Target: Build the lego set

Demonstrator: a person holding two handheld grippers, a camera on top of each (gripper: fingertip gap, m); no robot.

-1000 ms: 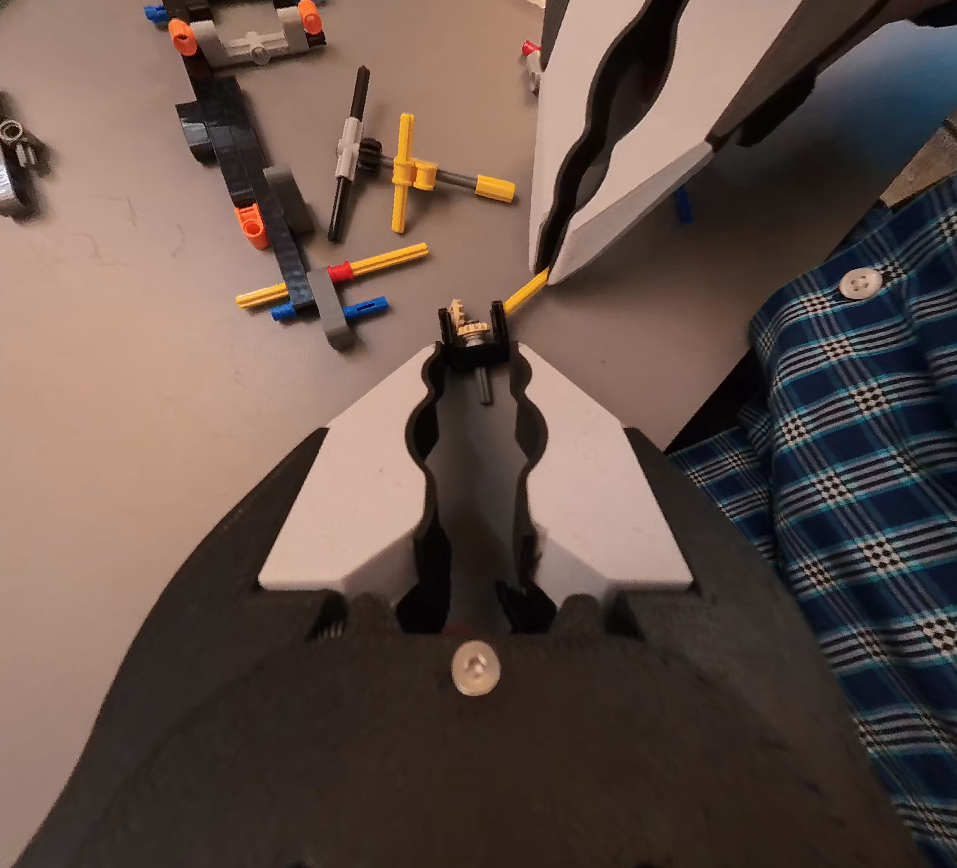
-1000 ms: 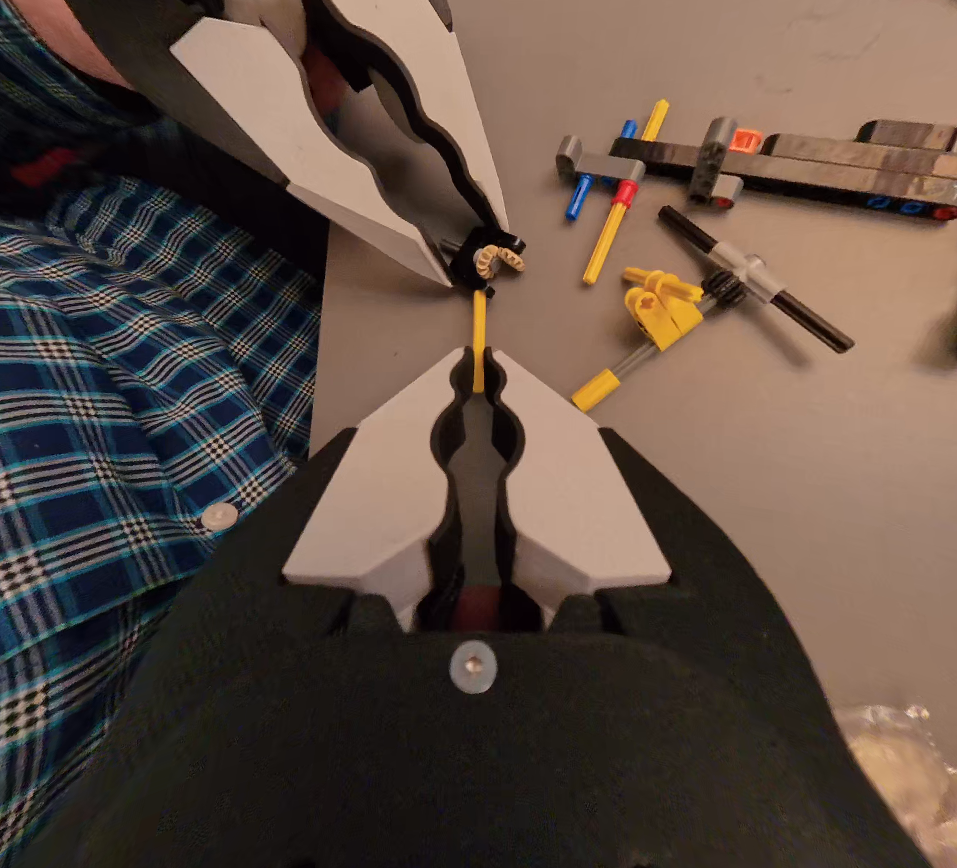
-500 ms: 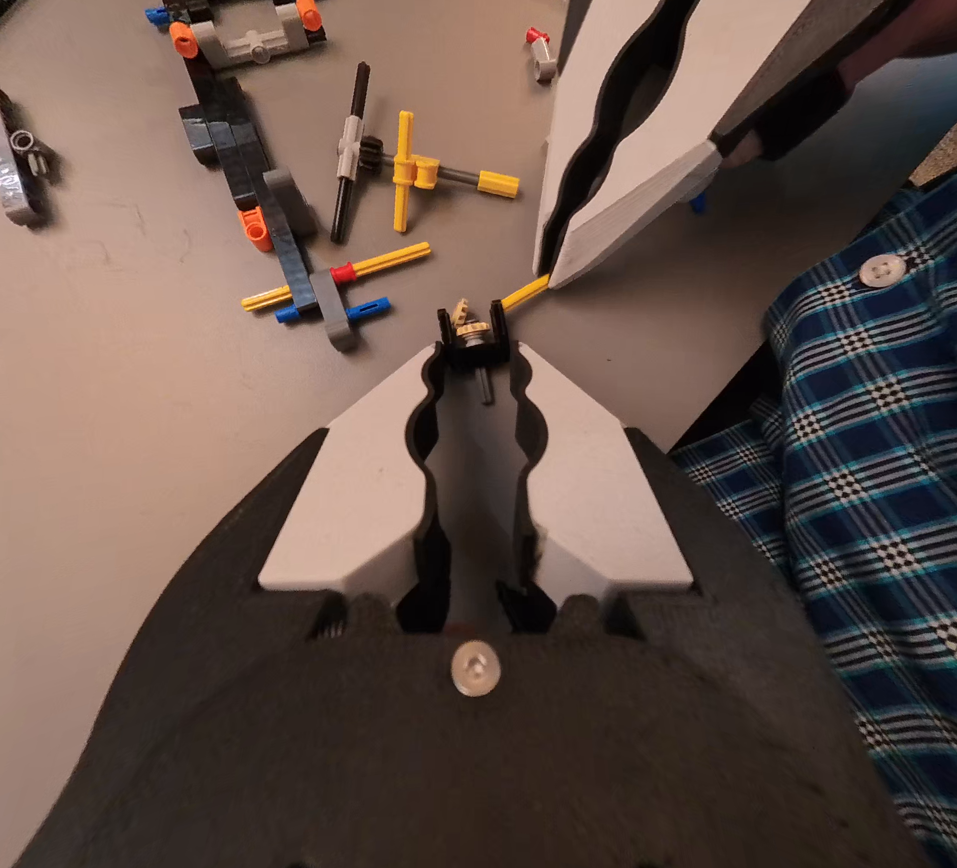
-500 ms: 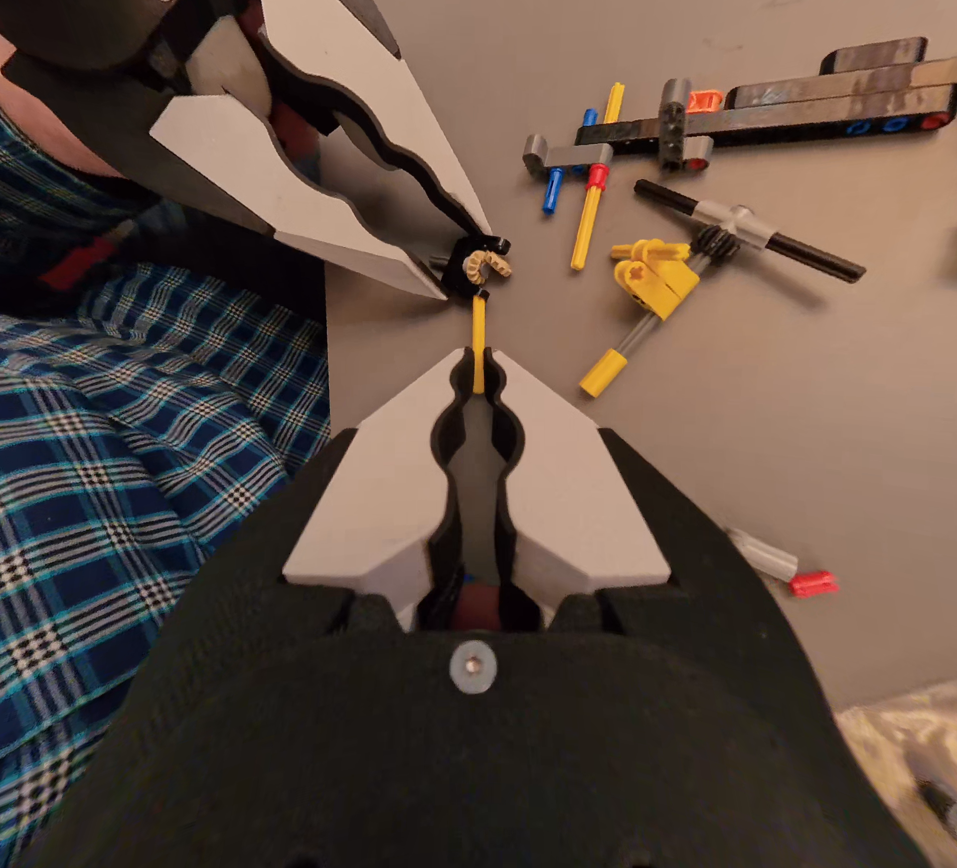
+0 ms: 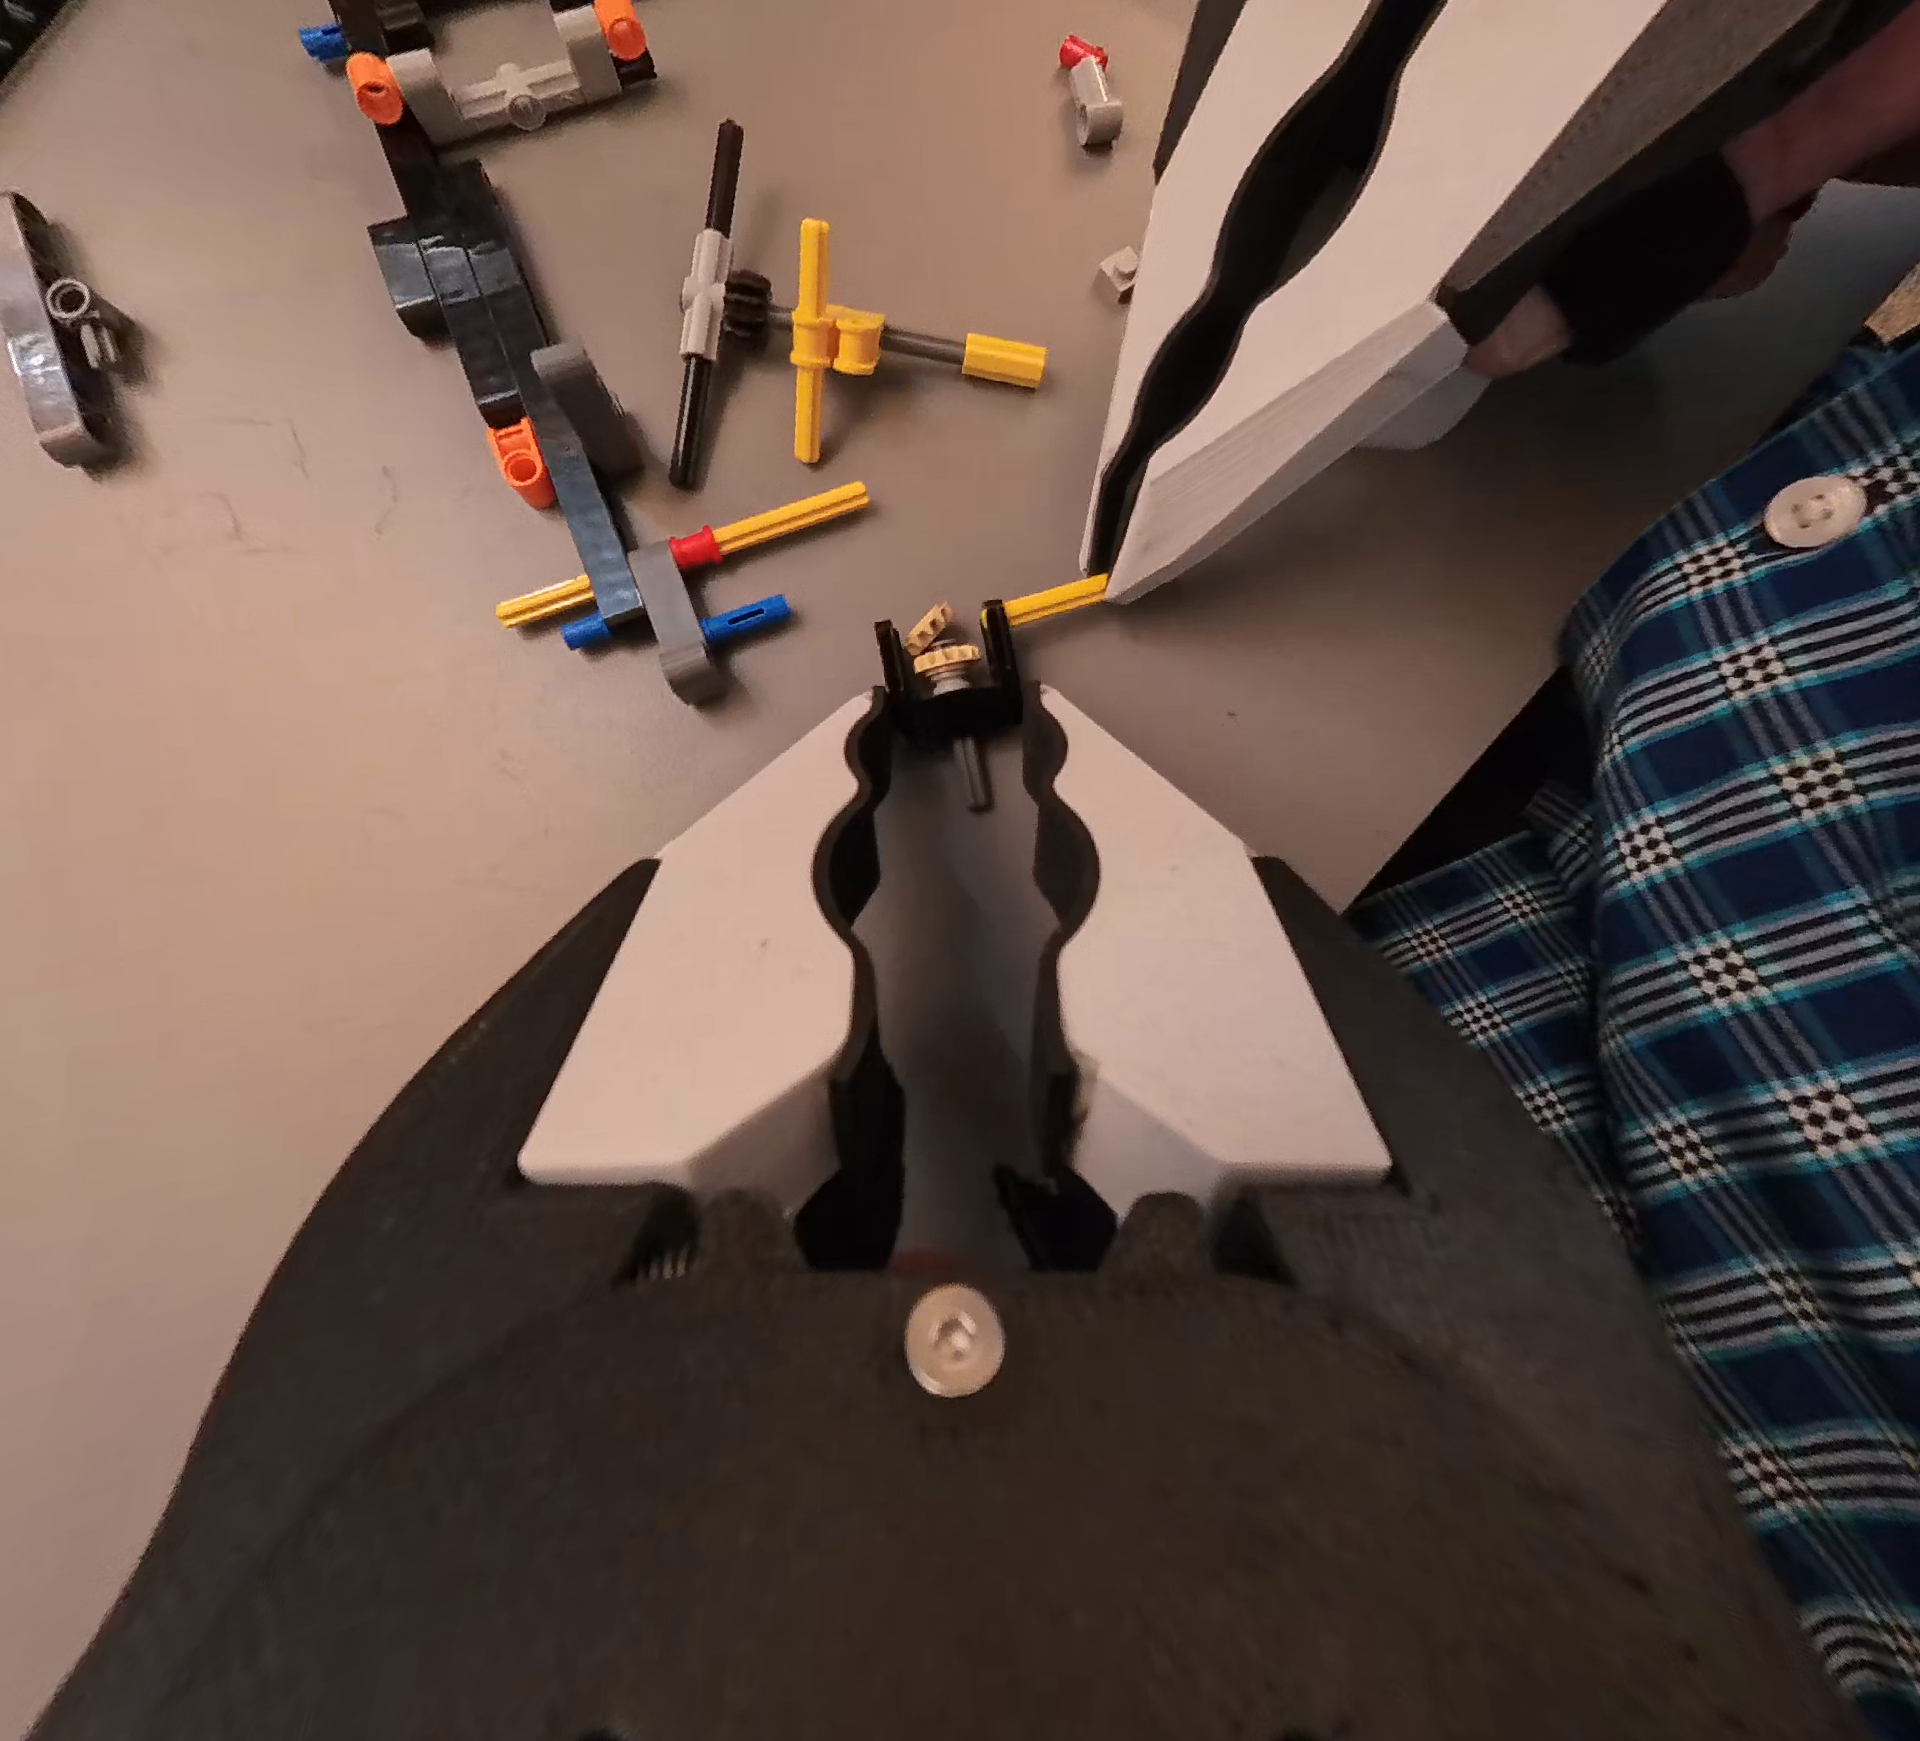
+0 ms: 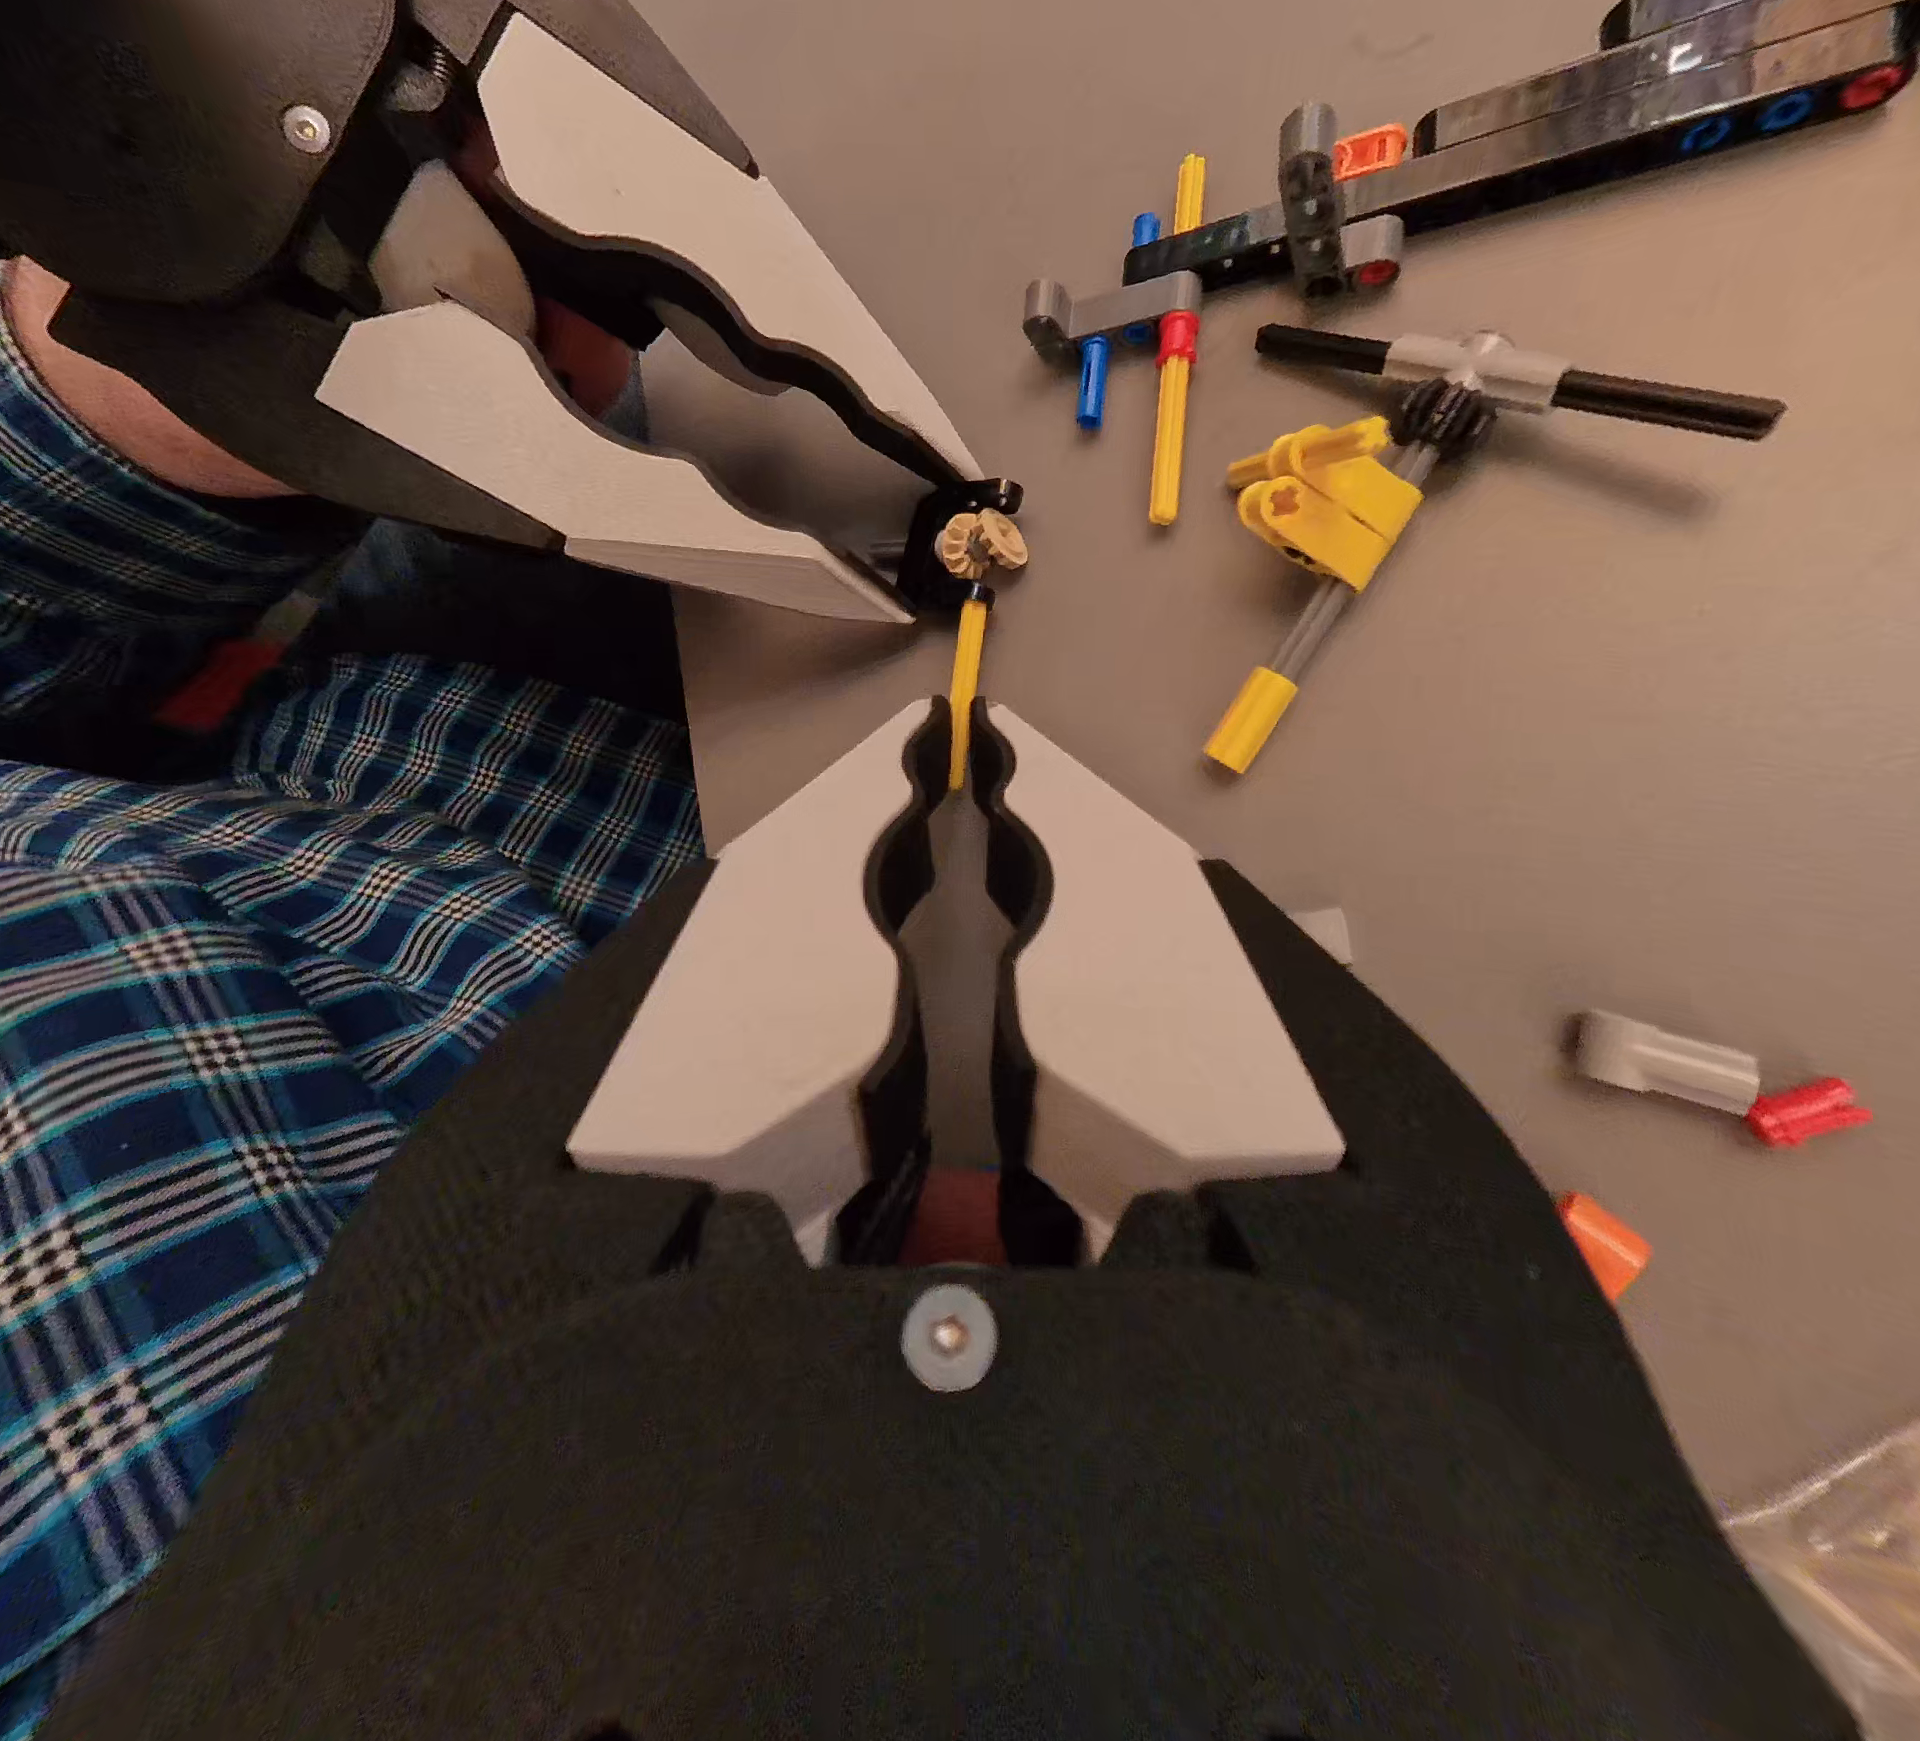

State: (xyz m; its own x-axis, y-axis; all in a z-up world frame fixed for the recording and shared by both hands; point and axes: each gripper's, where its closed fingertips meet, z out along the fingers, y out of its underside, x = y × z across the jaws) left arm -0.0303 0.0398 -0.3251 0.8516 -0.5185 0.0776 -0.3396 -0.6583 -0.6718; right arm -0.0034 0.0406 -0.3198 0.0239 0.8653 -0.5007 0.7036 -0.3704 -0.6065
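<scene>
Left wrist view: the left claw (image 5: 948,704) is pinching a small black bracket (image 5: 943,683) with tan bevel gears (image 5: 940,647) inside it, held just above the grey tabletop (image 5: 260,808). The right claw (image 5: 1101,574) comes in from the upper right, clamped on a yellow axle (image 5: 1055,598) whose tip touches the bracket's side arm.

Right wrist view: same thing from the other side — axle (image 6: 966,683) nipped between the right claw's tips (image 6: 961,725), its far end at the bracket (image 6: 940,548). A yellow connector assembly (image 6: 1325,507) lies off to the right.
</scene>
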